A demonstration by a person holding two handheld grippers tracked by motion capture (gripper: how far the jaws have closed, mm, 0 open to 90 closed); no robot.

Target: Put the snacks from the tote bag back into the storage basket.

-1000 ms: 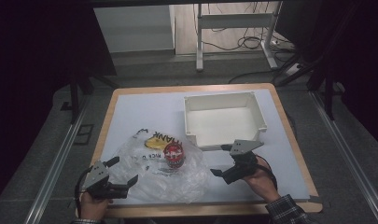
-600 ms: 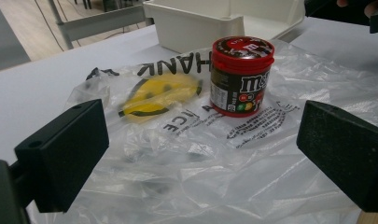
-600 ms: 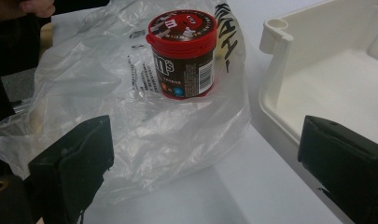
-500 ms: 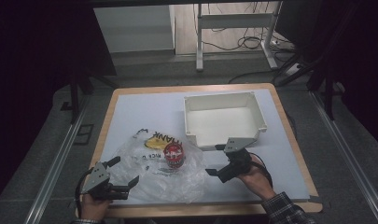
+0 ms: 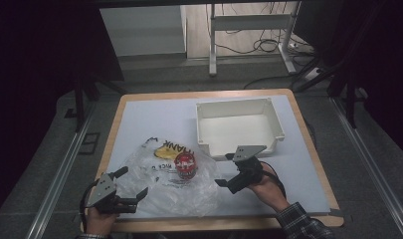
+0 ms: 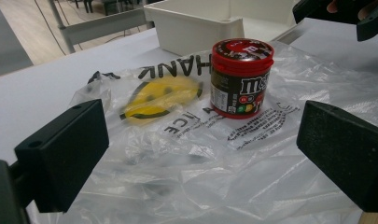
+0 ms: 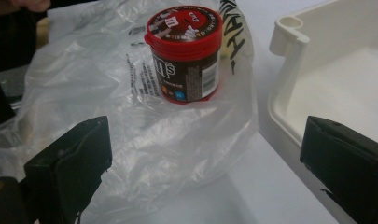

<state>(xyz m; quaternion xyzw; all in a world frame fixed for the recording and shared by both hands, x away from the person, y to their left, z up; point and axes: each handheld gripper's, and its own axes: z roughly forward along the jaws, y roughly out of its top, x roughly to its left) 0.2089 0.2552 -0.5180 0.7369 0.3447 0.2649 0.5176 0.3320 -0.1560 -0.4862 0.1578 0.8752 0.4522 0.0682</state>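
A red-lidded candy tub [image 5: 185, 166] [image 6: 241, 77] [image 7: 185, 52] stands upright on a clear plastic bag [image 5: 164, 181] [image 6: 186, 154] [image 7: 130, 126] printed with a yellow smiley and black letters. My left gripper [image 5: 130, 186] is open at the bag's near-left edge, jaws wide apart with the bag between them in the left gripper view [image 6: 200, 154]. My right gripper [image 5: 228, 171] is open just right of the bag, facing the tub [image 7: 200, 158], nothing held.
A white rectangular bin [image 5: 274, 119] [image 7: 289, 28] [image 6: 186, 28] sits behind the right gripper on the pale table [image 5: 149, 119]. The table's wooden front edge [image 5: 214, 224] runs close under both hands. Dark floor and a metal frame lie beyond.
The right gripper has moved left and slightly forward toward the bag and tub. The left gripper has barely shifted.
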